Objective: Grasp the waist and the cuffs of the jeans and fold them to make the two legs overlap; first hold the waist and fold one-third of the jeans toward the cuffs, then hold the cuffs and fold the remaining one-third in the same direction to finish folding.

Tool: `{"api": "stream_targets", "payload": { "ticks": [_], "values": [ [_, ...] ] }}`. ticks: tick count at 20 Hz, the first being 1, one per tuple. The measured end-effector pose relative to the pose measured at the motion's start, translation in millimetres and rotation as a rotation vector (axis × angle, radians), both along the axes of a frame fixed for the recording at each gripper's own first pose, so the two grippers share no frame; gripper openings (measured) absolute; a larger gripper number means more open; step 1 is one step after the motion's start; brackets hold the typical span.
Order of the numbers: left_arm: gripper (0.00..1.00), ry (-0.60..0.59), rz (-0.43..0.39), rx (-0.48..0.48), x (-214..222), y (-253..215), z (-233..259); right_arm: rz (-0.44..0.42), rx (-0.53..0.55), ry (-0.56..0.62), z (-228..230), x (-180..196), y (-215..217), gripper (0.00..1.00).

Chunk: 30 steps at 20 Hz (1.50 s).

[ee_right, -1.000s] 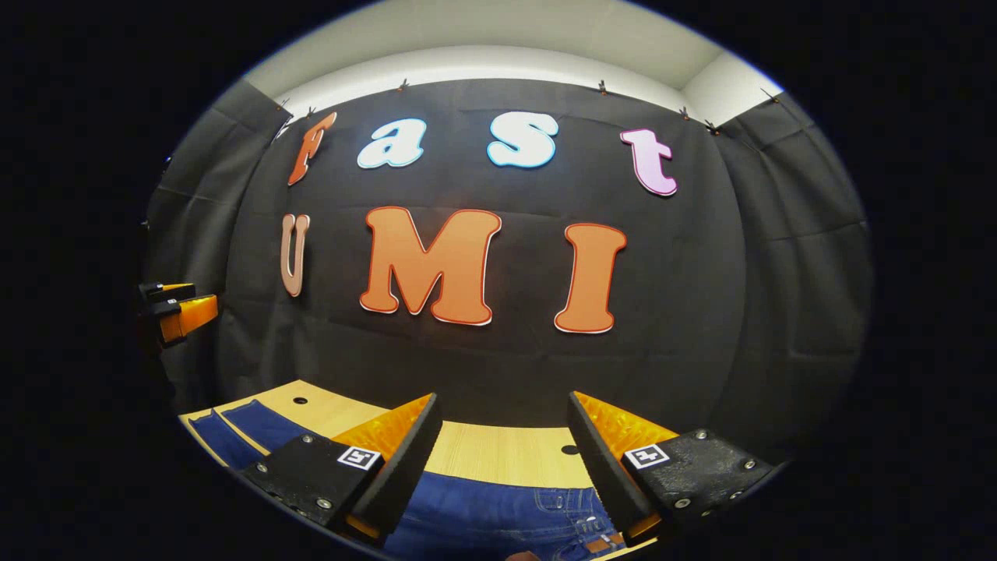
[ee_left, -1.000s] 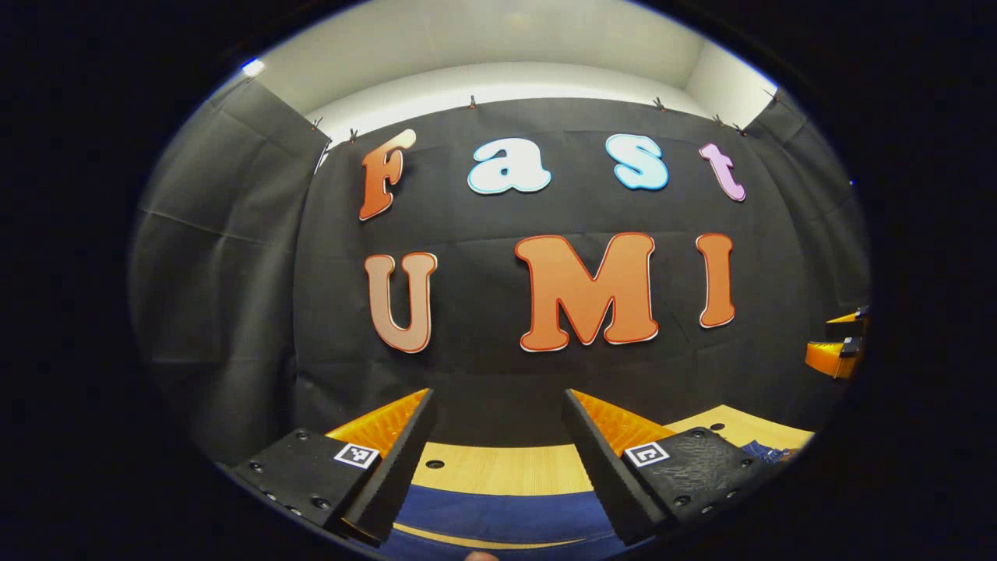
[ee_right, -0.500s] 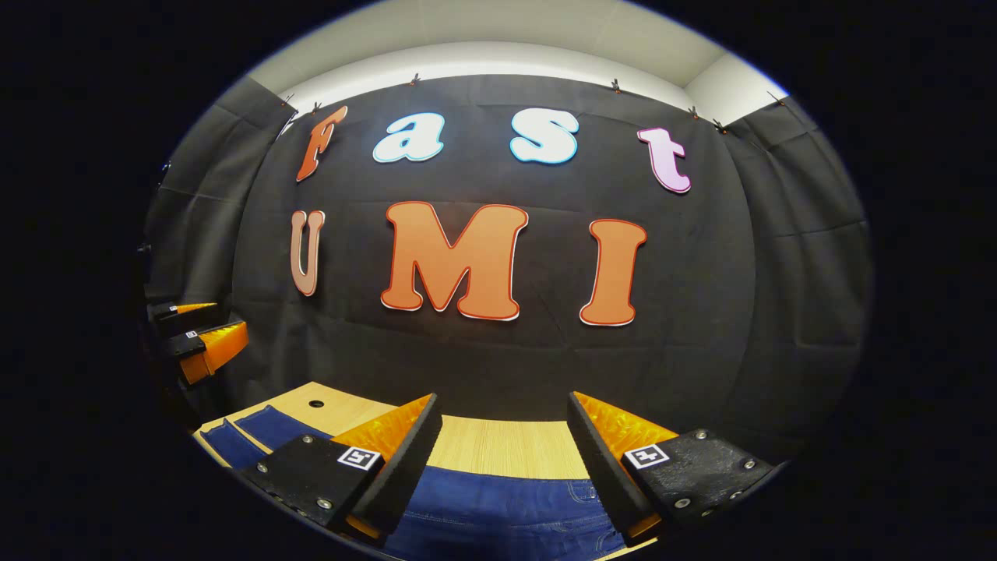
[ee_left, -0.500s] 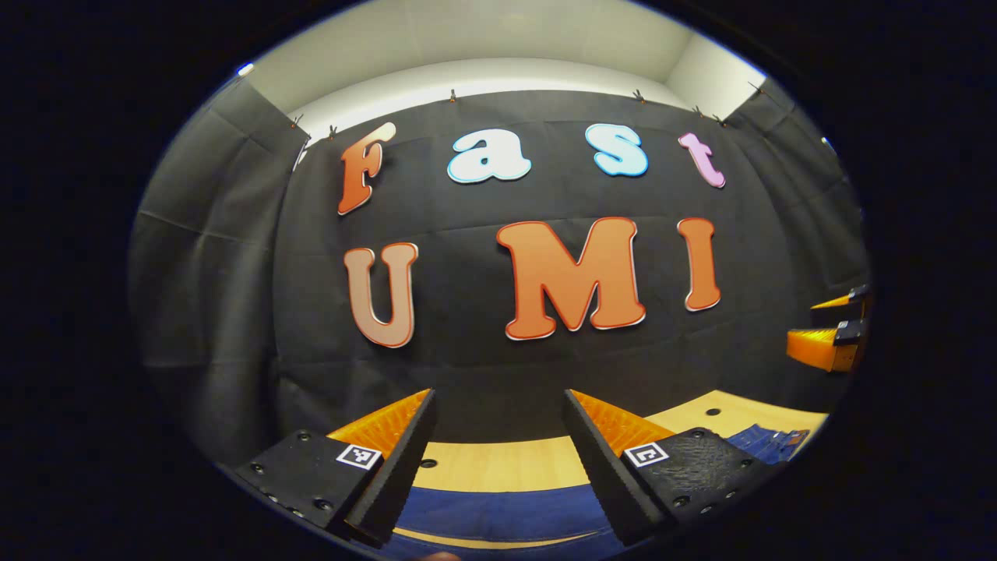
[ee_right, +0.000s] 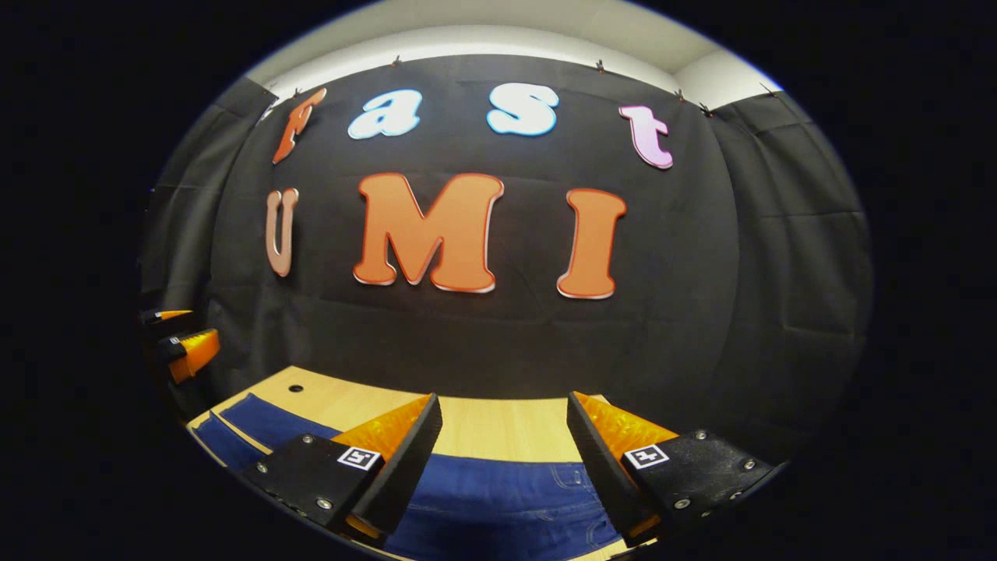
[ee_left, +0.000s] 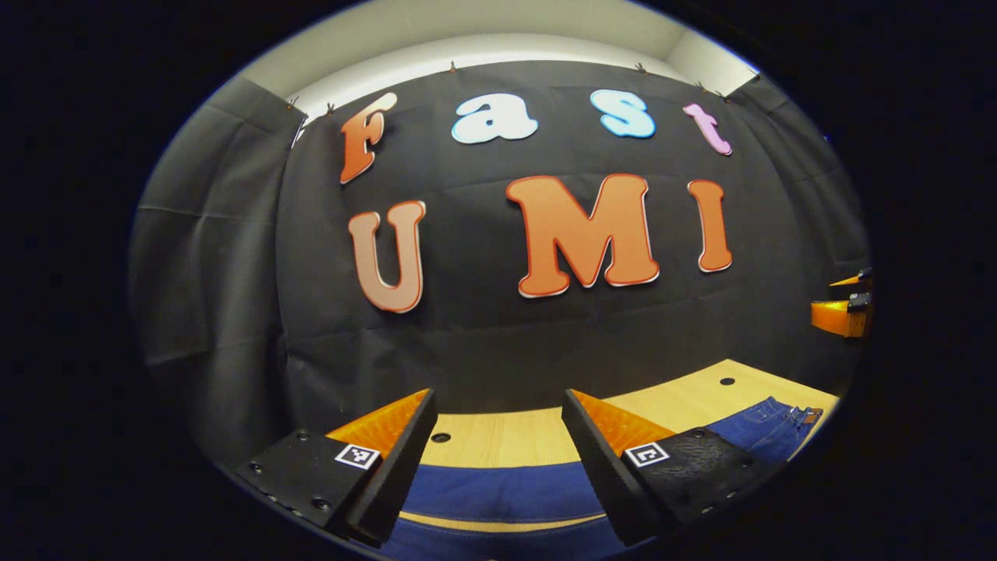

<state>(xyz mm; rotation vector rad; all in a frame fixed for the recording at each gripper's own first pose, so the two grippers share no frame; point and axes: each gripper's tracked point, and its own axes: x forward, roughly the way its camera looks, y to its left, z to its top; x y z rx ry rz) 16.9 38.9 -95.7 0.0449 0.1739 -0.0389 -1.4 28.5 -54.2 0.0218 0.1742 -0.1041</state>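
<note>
The jeans are showing as blue denim cloth, matt and finely woven, with stitched seams and a pocket standing out near the right gripper. In the left gripper view the same denim is lying smooth and flat, with a rougher, seamed stretch toward the desk's right edge. The desk is looking like pale wood with a fine straight grain and a soft satin sheen, drilled with small round holes. The left gripper is showing hard matt plastic plates with small screws, and ridged, rubbery-looking fingers. The wall is hanging as matt black cloth, lightly creased.
</note>
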Motion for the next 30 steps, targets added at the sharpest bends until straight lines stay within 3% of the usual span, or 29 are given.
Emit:
{"api": "stream_targets", "payload": {
  "ticks": [9,15,18,27,30],
  "values": [
    [0.98,0.235,0.196,-0.027,-20,113,-91,-0.112,0.112,0.213,-78,-8,-48,0.98],
    [0.99,0.442,0.321,-0.160,-46,161,-164,-0.171,0.209,0.382,-132,-14,-63,0.98],
    [0.99,0.540,0.368,-0.236,-64,178,-200,-0.172,0.246,0.552,-169,-29,-60,0.99],
    [0.98,0.760,0.537,-0.465,-116,230,-269,-0.232,0.390,0.777,-239,-61,-69,0.98],
    [0.98,0.804,0.579,-0.590,-123,238,-299,-0.262,0.478,0.810,-254,-67,-70,0.98]
  ]
}}
